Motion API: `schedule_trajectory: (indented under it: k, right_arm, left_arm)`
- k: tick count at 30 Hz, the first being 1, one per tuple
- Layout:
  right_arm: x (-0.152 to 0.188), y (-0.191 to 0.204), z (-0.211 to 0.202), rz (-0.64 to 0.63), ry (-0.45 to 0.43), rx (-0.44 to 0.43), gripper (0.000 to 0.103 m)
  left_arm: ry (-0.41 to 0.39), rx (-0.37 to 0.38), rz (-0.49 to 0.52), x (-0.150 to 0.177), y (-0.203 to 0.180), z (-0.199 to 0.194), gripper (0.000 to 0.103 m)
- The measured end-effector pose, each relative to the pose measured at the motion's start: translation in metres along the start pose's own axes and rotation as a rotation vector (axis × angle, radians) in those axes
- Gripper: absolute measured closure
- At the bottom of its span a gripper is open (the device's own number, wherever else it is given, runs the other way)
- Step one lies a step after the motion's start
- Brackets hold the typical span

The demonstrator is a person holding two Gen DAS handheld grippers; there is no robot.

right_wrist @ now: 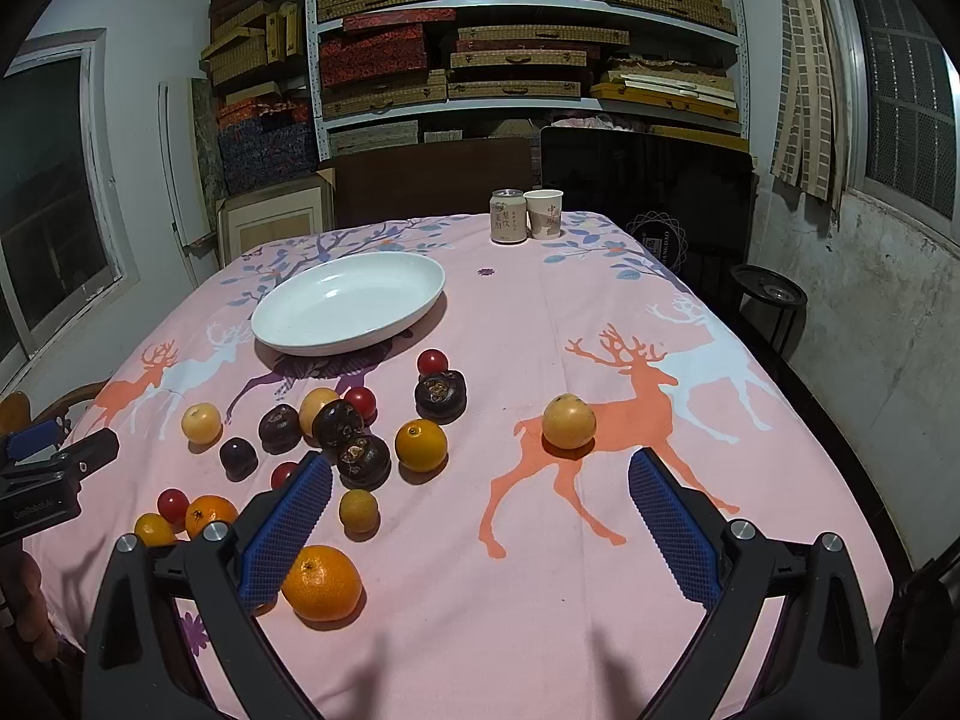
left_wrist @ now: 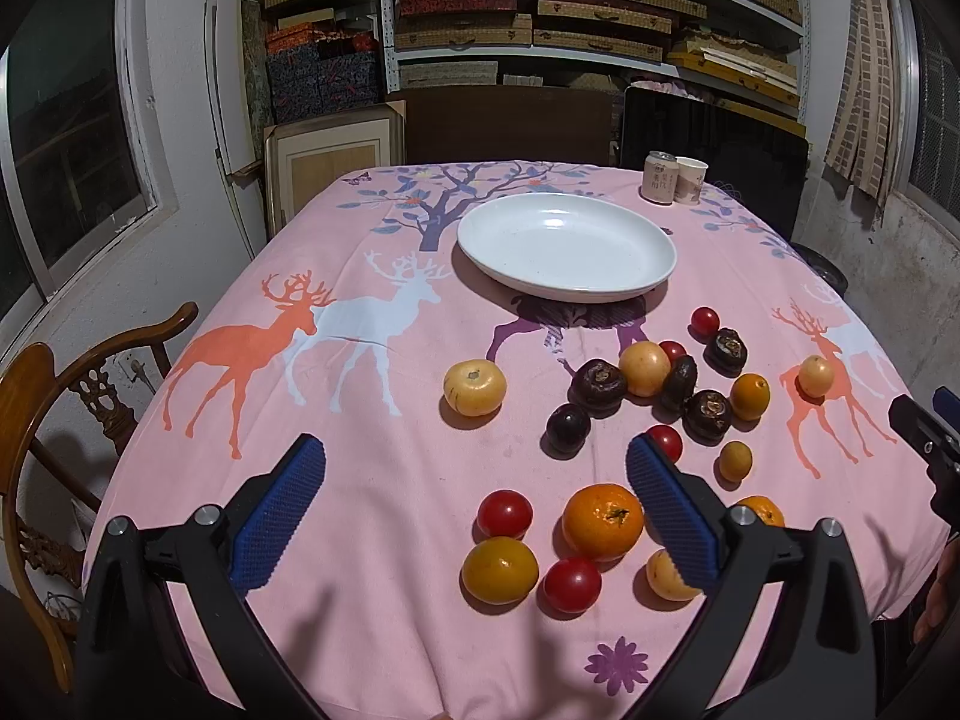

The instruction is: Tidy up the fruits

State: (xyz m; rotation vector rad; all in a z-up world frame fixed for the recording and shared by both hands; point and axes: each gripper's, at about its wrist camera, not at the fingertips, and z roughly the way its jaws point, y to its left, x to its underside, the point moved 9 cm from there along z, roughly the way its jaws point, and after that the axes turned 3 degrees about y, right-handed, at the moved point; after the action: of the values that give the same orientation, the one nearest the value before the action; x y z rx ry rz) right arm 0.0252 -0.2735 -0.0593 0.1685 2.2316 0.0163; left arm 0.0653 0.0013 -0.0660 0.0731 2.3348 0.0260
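Both claws spread and empty, low over the near edge of the tabletop (left_wrist: 372, 480): left claw (left_wrist: 477, 516) above the nearest fruit, right claw (right_wrist: 480, 525) over bare cloth to the right. Nearest, a mandarin (left_wrist: 602, 521), cherry tomatoes (left_wrist: 504, 514) and yellow fruits; further off, dark water chestnuts (left_wrist: 598, 385) in a loose cluster; one pale fruit (right_wrist: 569, 422) apart at right. Beyond, white oval plate (left_wrist: 567, 246), nothing on it; can (right_wrist: 508, 216) and paper cup (right_wrist: 544, 213) at the far edge. Seemingly the very start, nothing sorted. Next, probably: lowering one claw around the mandarin, closing gently, carrying it to the plate.

One plate (left_wrist: 567, 246), one can (left_wrist: 660, 177), one cup (left_wrist: 691, 180), two hand-held grippers.
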Motion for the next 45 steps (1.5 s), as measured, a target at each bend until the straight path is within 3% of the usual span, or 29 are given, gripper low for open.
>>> schedule_trajectory:
  k: [41, 45]
  right_arm:
    - [0.001, 0.003, 0.003, 0.0, 0.014, -0.004, 0.004]
    - [0.006, 0.002, 0.009, -0.006, 0.029, -0.021, 0.004]
  left_arm:
    - [0.008, -0.004, 0.002, 0.004, -0.002, 0.002, 0.004]
    - [0.027, -0.023, 0.039, 0.02, 0.003, 0.007, 0.004]
